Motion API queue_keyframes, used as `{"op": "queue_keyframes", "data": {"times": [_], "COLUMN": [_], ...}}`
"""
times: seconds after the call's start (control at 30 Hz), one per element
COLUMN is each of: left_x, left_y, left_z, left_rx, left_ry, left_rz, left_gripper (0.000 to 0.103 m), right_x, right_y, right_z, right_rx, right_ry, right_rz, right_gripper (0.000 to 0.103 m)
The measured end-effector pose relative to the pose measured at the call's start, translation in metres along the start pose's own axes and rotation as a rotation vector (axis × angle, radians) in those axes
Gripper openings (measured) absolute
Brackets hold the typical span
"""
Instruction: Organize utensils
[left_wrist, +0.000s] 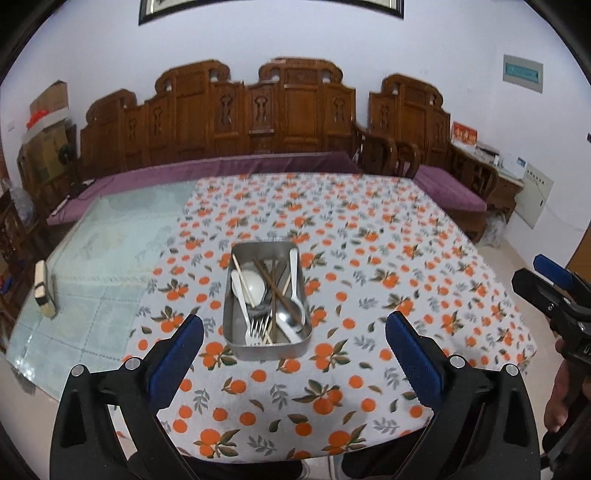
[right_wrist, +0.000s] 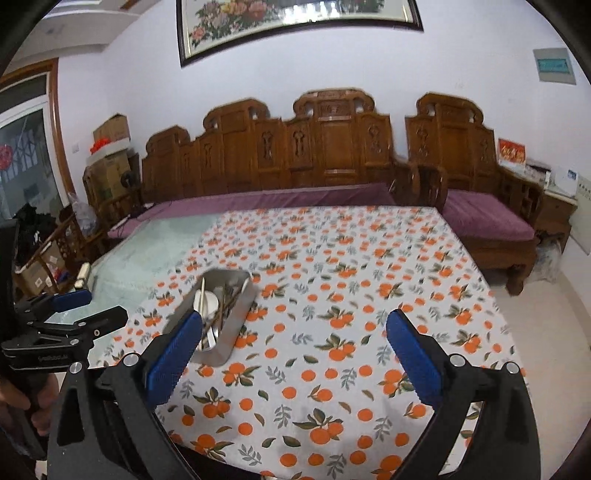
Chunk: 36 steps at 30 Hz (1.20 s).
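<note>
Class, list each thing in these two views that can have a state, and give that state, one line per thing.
Left tool: open, holding nothing.
Right tool: open, holding nothing.
Metal tray: flat on the tablecloth, filled.
Utensils (white spoon, fork, metal spoon, chopsticks): lying jumbled in the tray, crossing one another.
Orange-print tablecloth: spread over part of the table, glass bare beside it.

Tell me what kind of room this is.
Likely a home living room: carved wooden sofa with purple cushions, framed flower picture on the wall, table under an orange-print cloth.
</note>
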<state>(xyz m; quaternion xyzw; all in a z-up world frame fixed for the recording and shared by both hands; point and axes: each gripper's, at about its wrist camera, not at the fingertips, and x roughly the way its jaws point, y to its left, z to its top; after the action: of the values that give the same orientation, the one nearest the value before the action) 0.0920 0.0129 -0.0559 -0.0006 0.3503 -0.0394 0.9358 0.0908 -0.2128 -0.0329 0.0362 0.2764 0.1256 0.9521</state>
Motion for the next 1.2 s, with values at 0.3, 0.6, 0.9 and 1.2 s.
{"op": "queue_keyframes", "data": {"times": [0.3, 0.6, 0.9, 1.2], "left_x": [-0.057, -0.092, -0.114, -0.123], "left_y": [-0.016, -0.024, -0.022, -0.019], "left_z": [0.023, 0.035, 0.042, 0.043], "left_rx": [0.005, 0.016, 0.024, 0.01], "left_ry": [-0.118, -0.187, -0.234, -0.251], "left_rz": [0.005, 0.011, 0.042, 0.043], "left_gripper": [0.095, 0.095, 0.095, 0.095], "right_x": [-0.059, -0.088, -0.107, -0.11], "right_y": [0.007, 0.01, 0.011, 0.012], "right_z": [0.027, 0.04, 0.05, 0.051], "right_rx": [-0.031, -0.027, -0.025, -0.027], "right_ry": [-0.119, -0.17, -0.215, -0.218], "right_rz": [-0.001, -0.006, -0.017, -0.018], "right_gripper": [0.1, 0.1, 0.1, 0.1]}}
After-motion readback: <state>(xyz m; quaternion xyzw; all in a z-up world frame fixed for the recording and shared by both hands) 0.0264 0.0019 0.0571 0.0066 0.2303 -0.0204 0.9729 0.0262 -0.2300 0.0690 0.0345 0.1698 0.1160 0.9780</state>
